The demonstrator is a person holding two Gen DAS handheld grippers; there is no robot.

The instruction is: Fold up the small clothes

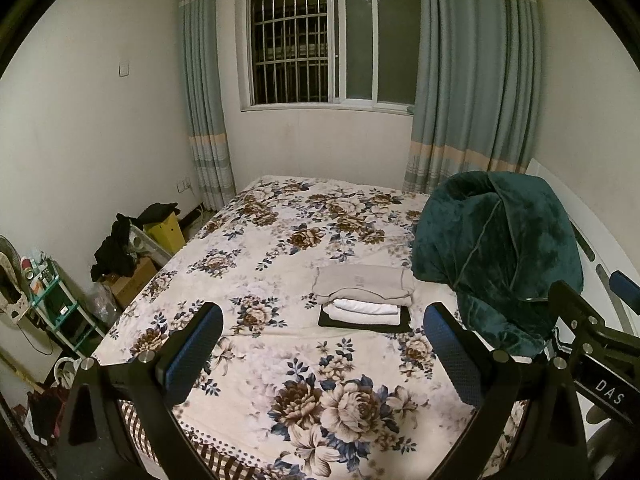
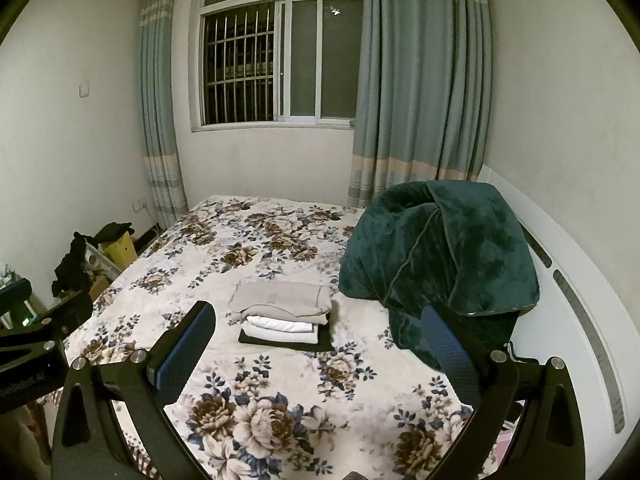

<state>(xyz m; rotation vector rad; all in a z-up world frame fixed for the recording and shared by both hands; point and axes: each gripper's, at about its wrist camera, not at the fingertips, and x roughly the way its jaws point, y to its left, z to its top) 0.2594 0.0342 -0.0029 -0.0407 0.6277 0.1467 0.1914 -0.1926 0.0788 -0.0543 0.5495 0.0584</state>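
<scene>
A stack of folded clothes (image 1: 364,298) lies in the middle of the flowered bed (image 1: 280,240): a beige garment on top, white pieces under it, a flat black one at the bottom. It also shows in the right wrist view (image 2: 282,316). My left gripper (image 1: 324,344) is open and empty, held above the near part of the bed, short of the stack. My right gripper (image 2: 316,344) is open and empty too, beside the left one. The right gripper's body shows at the right edge of the left wrist view (image 1: 592,336).
A bulky dark green blanket (image 1: 500,248) is heaped on the bed's right side, just right of the stack, against the white headboard (image 2: 580,320). Boxes, dark clothes (image 1: 116,252) and a small shelf (image 1: 52,300) crowd the floor left of the bed. Window and curtains stand behind.
</scene>
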